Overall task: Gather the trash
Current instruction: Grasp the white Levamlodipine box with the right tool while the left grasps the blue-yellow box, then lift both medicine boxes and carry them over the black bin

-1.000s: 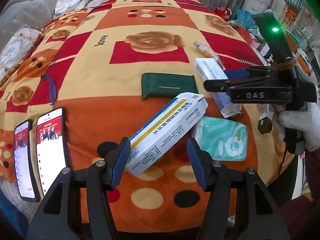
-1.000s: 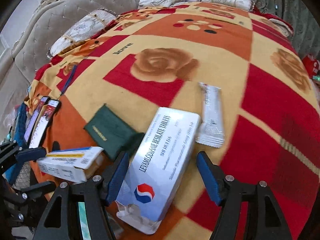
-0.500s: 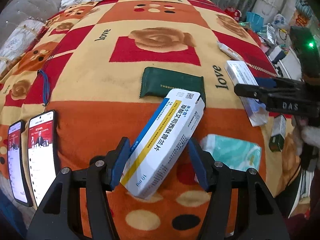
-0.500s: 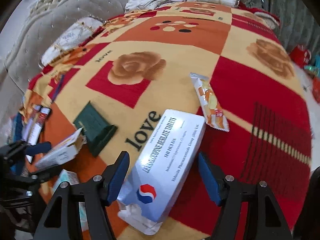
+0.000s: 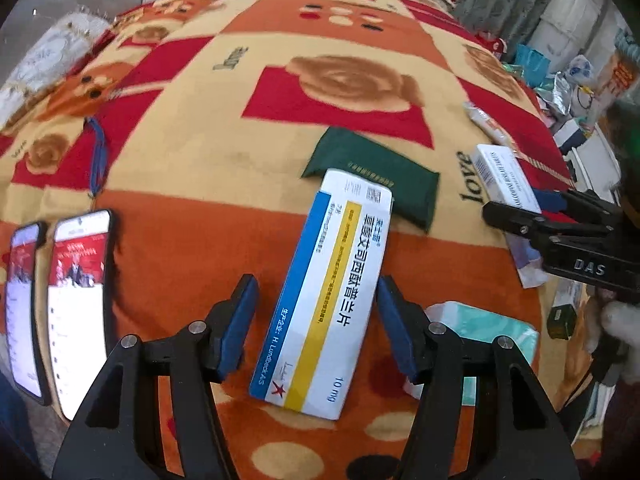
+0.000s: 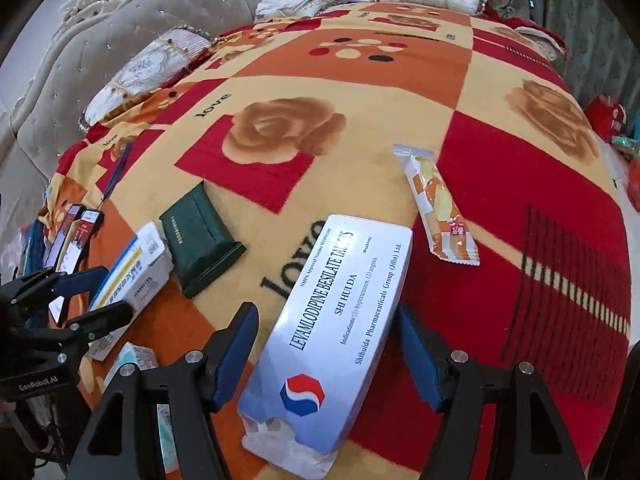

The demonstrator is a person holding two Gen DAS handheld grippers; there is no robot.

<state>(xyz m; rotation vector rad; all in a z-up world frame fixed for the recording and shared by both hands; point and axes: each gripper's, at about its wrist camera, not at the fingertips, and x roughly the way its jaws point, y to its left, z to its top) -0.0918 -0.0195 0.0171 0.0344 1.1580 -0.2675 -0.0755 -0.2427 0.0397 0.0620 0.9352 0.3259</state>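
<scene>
Left wrist view: your left gripper (image 5: 316, 292) points down at the bed (image 5: 240, 160). Its fingers (image 5: 236, 320) stand about half open on either side of the blue box (image 5: 332, 292). The box lies lengthwise between them at lower centre. The right-hand finger meets the box's edge, while a strip of blanket shows between the left-hand finger and the box, so nothing is gripped. The box's far end overlaps the green pouch (image 5: 412, 196) at centre. Two lit phones (image 5: 78, 300) lie side by side at lower left. A teal tissue pack (image 5: 492, 328) lies just right of the fingers. At the right edge your right gripper (image 5: 516, 210) reaches in, with the white box (image 5: 504, 176) between its fingers. A sachet (image 5: 486, 122) lies above it.

Right wrist view: the white box (image 6: 340, 320) fills lower centre, its torn end nearest the camera. The right gripper's (image 6: 326, 320) fingers (image 6: 236, 344) sit a little over half open around it. The right-hand finger is against the box's edge, and blanket shows beside the left-hand one. You cannot tell here whether the box is clamped. The sachet (image 6: 436, 204) lies just beyond, at upper right of the box. The pouch (image 6: 200, 240) lies at centre left. The blue box (image 6: 132, 268) is at far left, between the left gripper's (image 6: 112, 290) fingers.
</scene>
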